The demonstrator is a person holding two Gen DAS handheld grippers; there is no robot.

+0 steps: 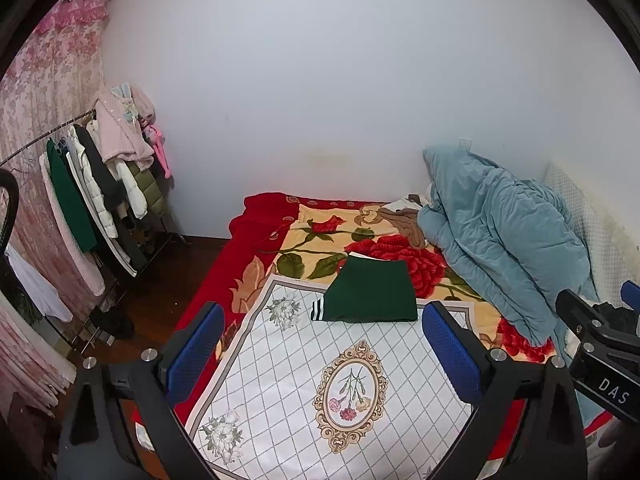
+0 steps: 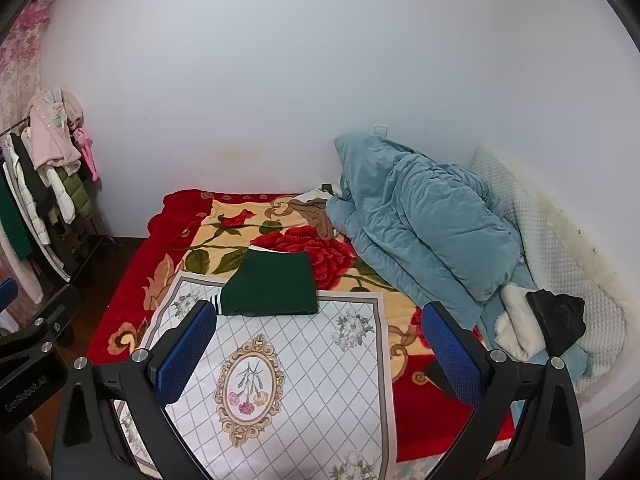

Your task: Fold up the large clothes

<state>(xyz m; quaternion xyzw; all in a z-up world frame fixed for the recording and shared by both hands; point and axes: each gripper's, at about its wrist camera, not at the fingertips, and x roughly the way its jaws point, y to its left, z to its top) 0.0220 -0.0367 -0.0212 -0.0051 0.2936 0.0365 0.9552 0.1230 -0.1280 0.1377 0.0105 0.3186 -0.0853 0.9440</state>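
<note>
Lying folded into a neat rectangle at the far edge of the white diamond-patterned floral mat [image 1: 304, 364]: 1 dark green garment with striped cuff [image 1: 370, 294]. Folding looks finished. Left gripper [image 1: 324, 356] and right gripper [image 2: 320, 356] both spread wide, empty, well short of it.

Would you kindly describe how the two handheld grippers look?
The left gripper and right gripper match: black angular frames, silver bolts, blue mesh-textured pads on both fingers. The right one's body carries white "DAS" lettering; the left one's reads "GenRobot.AI".
</note>
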